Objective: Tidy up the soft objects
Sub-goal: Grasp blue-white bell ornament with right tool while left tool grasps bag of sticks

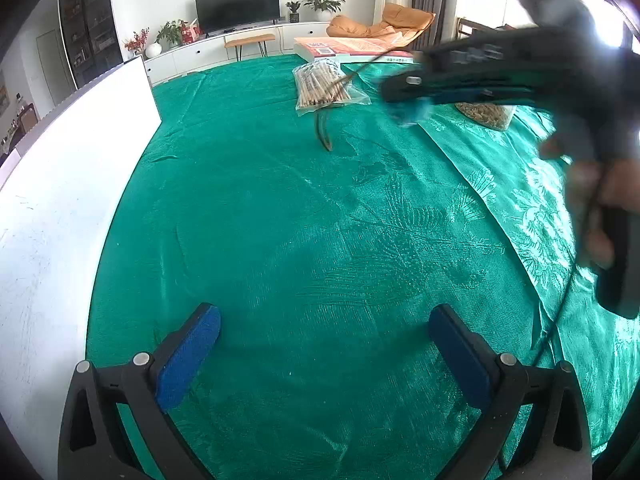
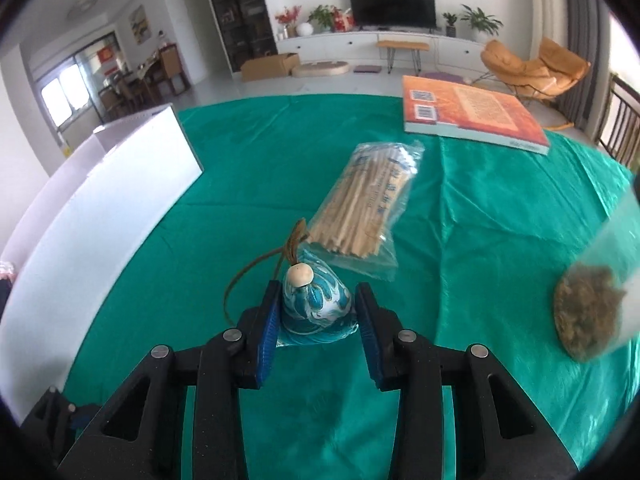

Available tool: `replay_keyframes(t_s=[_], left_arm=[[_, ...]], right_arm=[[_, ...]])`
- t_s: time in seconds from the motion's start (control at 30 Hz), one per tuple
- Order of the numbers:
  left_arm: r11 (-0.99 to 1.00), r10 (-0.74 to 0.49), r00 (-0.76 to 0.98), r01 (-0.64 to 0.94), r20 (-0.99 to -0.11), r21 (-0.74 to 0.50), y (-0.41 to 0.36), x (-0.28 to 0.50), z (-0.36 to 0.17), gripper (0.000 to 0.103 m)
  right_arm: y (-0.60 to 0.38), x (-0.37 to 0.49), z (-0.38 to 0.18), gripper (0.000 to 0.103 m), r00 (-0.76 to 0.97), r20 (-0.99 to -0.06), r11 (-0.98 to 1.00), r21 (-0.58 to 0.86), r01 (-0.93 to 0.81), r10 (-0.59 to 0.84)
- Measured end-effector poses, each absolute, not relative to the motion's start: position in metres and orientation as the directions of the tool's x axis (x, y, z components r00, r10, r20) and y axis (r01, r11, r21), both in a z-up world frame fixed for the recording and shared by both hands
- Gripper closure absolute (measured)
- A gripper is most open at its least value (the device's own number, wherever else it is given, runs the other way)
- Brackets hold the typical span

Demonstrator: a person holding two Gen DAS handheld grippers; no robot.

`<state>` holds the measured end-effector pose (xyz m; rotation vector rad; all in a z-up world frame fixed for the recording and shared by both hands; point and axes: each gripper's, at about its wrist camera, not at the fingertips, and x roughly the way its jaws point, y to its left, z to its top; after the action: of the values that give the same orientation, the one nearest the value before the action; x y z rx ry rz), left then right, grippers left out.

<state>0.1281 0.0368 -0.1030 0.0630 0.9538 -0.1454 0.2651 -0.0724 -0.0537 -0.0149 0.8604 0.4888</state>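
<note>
The right gripper [image 2: 316, 320] has a blue-and-white pouch [image 2: 314, 306] between its pads, left pad touching, right pad maybe a hair off, so can't tell if it's really clamped. It's lifted over the green cloth [image 2: 480, 220], cord [image 2: 240, 280] dangling, near a bag of sticks [image 2: 368, 208]. The left gripper [image 1: 324, 344] is spread wide, holding nothing, low over the cloth.

Glossy green cloth [image 2: 500, 240] shimmering, clear crinkled plastic bag [image 2: 368, 208] wrapping pale wooden sticks, sachet [image 2: 316, 308] showing satiny fabric, matt white board [image 2: 100, 208] standing at the cloth's left edge.
</note>
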Motion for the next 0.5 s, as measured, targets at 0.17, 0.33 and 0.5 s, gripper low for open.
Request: replay_keyframes(t_s=[0.17,0.33,0.5], left_arm=[[0.988,-0.096,0.570,0.152,-0.816,-0.010,0.037,0.128,-0.103,0.000],[0.989,-0.094,0.570,0.149,-0.816,-0.009,0.037,0.129,-0.103,0.000],[0.989,-0.094,0.570,0.148,-0.816,-0.010,0.037,0.129,-0.102,0.000]], right_arm=[[-0.165,0.205,-0.042,0.064,0.618,-0.724,0.948,0.173,-0.267,0.306],[-0.236,0.179,-0.053,0.064,0.660,-0.734,0.986,0.153,-0.068,0.159],[-0.260,0.186,-0.065,0.064,0.627,-0.764,0.980,0.198,0.009,0.149]])
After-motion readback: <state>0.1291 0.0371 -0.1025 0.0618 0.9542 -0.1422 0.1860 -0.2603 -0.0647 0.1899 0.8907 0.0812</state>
